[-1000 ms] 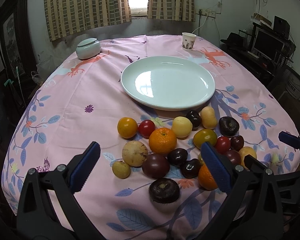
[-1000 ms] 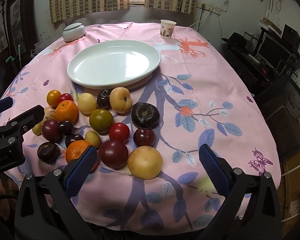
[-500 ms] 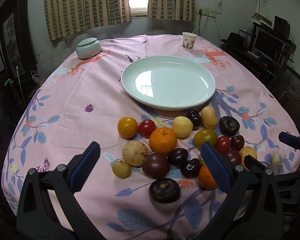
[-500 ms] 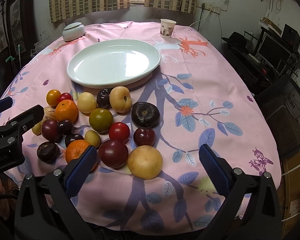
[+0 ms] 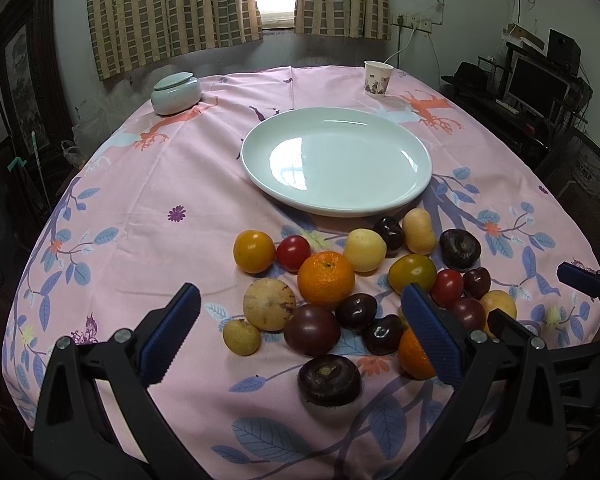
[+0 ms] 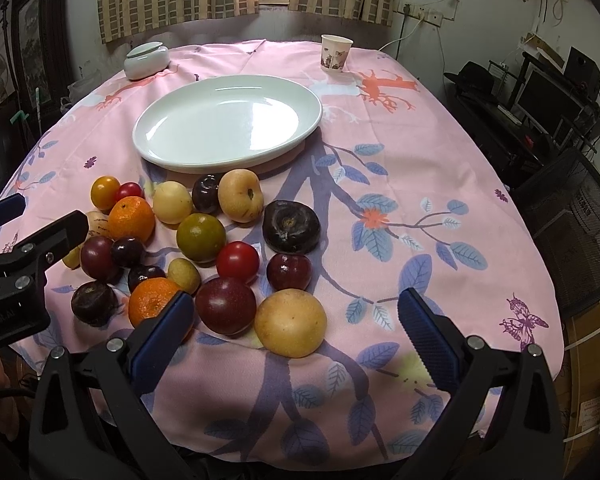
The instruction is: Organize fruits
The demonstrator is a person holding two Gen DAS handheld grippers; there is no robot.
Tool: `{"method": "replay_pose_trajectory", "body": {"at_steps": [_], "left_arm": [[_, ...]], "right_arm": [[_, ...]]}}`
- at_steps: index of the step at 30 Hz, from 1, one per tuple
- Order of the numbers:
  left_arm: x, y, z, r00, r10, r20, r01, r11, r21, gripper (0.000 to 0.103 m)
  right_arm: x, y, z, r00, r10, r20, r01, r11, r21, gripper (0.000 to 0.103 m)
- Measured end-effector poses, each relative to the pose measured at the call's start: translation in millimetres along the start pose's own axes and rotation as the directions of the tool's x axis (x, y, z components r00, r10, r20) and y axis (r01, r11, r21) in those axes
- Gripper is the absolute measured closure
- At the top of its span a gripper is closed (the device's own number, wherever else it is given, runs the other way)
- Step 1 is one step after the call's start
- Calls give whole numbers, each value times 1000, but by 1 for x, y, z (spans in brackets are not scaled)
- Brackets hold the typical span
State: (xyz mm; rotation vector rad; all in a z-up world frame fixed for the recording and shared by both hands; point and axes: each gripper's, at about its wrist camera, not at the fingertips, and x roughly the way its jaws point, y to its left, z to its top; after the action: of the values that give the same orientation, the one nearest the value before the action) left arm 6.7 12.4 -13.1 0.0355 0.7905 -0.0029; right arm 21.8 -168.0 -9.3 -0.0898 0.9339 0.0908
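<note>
Left wrist view: left gripper [image 5: 300, 336] spread wide, empty; right gripper [image 6: 296, 334] likewise; oval plate [image 5: 380, 204] (long axis left-right) bare beyond fruit cluster [image 5: 326, 284].

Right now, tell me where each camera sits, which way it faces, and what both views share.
Left wrist: on the left gripper, low at the table's near edge, facing the fruit pile and window; own open fingers show, the right gripper at right.
Right wrist: on the right gripper, further right, facing likewise; own open fingers show, the left gripper at left.
Shared: the empty plate, paper cup, lidded jar.
</note>
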Motion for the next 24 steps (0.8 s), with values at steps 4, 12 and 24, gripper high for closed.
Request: {"method": "replay_pose_trajectory", "body": {"at_steps": [4, 12, 24], "left_arm": [[3, 0, -3, 1000, 0, -3, 0, 1000, -2, 2], [8, 5, -4, 1000, 11, -10, -11, 1000, -10, 2], [12, 25, -7, 998, 37, -43, -39, 998, -44, 2]], "right_arm": [[4, -2, -3, 1000, -2, 0, 2, 1000, 3, 1], [1, -7, 1, 999, -29, 13, 29, 1000, 1, 1], [-4, -13, 4, 999, -39, 21, 39, 999, 8, 1]]}}
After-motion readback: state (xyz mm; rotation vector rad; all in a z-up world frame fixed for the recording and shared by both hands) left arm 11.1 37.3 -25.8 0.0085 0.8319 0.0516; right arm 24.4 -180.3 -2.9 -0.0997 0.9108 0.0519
